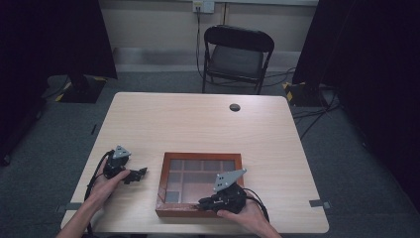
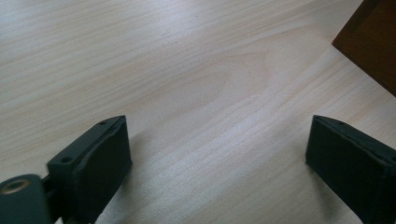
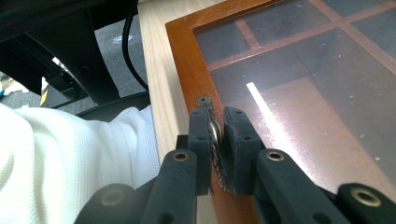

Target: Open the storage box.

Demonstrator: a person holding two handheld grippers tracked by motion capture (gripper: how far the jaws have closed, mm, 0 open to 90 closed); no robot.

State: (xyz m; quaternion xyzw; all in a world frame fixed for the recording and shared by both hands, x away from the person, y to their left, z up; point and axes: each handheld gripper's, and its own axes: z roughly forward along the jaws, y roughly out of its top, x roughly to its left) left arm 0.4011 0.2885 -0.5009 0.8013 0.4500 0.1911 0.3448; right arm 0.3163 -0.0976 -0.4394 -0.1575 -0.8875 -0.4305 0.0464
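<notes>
Right claw (image 3: 217, 140) clamps the metal clasp (image 3: 205, 103) on the box's (image 3: 184, 60) front rim.

Your left hand (image 1: 106, 181) holds the left gripper (image 1: 140, 172) low at the near left, its jaws standing wide apart with nothing between them and pointing right. Your right hand (image 1: 247, 215) holds the right gripper (image 1: 202, 202) at the near edge, pointing left, its jaws clamped tight on a thin metal piece (image 3: 216, 140).
</notes>
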